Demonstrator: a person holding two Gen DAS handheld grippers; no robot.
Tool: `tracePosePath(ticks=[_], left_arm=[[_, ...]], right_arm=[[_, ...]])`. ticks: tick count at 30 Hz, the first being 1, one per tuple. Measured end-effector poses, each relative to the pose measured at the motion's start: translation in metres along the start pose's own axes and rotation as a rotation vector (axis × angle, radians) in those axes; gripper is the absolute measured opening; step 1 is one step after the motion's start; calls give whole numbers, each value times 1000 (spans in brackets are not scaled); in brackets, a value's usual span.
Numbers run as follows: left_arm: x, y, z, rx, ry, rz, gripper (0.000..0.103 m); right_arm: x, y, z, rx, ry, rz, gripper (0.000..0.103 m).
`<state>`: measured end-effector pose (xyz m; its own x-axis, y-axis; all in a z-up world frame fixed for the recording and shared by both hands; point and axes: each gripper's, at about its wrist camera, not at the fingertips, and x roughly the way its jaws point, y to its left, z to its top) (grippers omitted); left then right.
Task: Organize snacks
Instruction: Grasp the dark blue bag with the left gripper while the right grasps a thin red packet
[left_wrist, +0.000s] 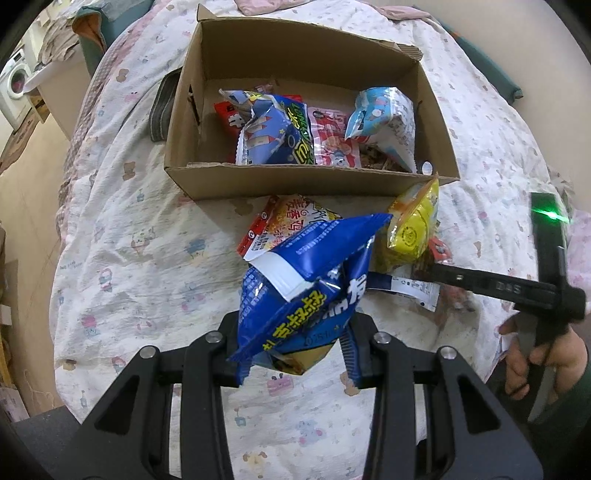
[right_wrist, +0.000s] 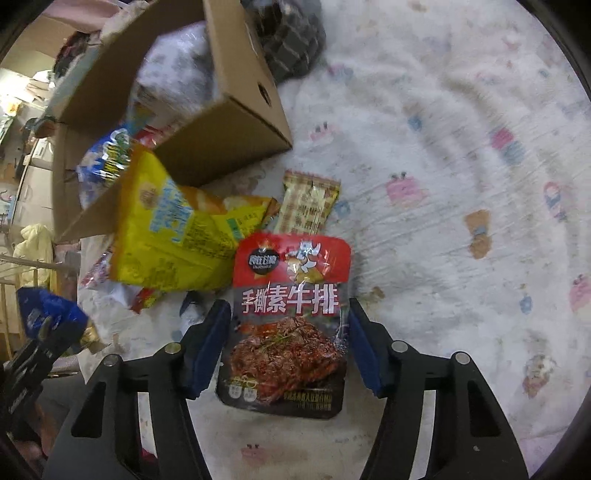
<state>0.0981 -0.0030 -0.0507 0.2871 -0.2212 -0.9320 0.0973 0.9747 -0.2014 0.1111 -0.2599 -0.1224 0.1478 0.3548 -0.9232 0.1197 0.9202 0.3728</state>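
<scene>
My left gripper (left_wrist: 295, 347) is shut on a blue snack bag (left_wrist: 314, 280) and holds it above the bedspread, in front of the cardboard box (left_wrist: 295, 181). The box holds several snack packs. A yellow bag (left_wrist: 413, 225) and a red-and-white pack (left_wrist: 280, 221) lie in front of the box. My right gripper (right_wrist: 288, 343) is open, its fingers on either side of a red steak-snack pack (right_wrist: 291, 317) that lies flat on the bedspread. The yellow bag (right_wrist: 173, 236) and a small tan pack (right_wrist: 308, 203) lie just beyond it. The box (right_wrist: 229, 136) stands behind them.
A white patterned bedspread (left_wrist: 147, 240) covers the surface. A dark folded cloth (left_wrist: 162, 110) lies left of the box and shows in the right wrist view (right_wrist: 291, 37). The right gripper's body (left_wrist: 517, 291) reaches in from the right. A washing machine (left_wrist: 14, 88) stands far left.
</scene>
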Motion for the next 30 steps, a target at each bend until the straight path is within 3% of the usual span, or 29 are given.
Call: tracePosePath(ticks=[1, 3, 4, 6, 11, 20, 24, 30], left_arm=[[0, -1, 0, 0, -2, 4, 35], [1, -2, 1, 2, -6, 11, 35], [1, -3, 1, 3, -8, 16, 35], [1, -4, 1, 5, -13, 23, 35], [1, -4, 0, 17, -31, 54, 35], [-1, 3, -3, 7, -39, 65, 35], [-2, 5, -3, 2, -40, 64, 35], [-2, 5, -4, 2, -38, 65, 35]], right_arm=[[-5, 0, -2, -8, -18, 0, 65], [-11, 0, -6, -12, -30, 14, 52], [-12, -1, -7, -15, -27, 21, 41], [-11, -3, -10, -20, -14, 22, 38], [-9, -17, -14, -4, 5, 71, 16], [-22, -22, -3, 1, 5, 195, 16], [-12, -8, 1, -19, 35, 203, 18], [12, 10, 5, -77, 66, 115, 20]])
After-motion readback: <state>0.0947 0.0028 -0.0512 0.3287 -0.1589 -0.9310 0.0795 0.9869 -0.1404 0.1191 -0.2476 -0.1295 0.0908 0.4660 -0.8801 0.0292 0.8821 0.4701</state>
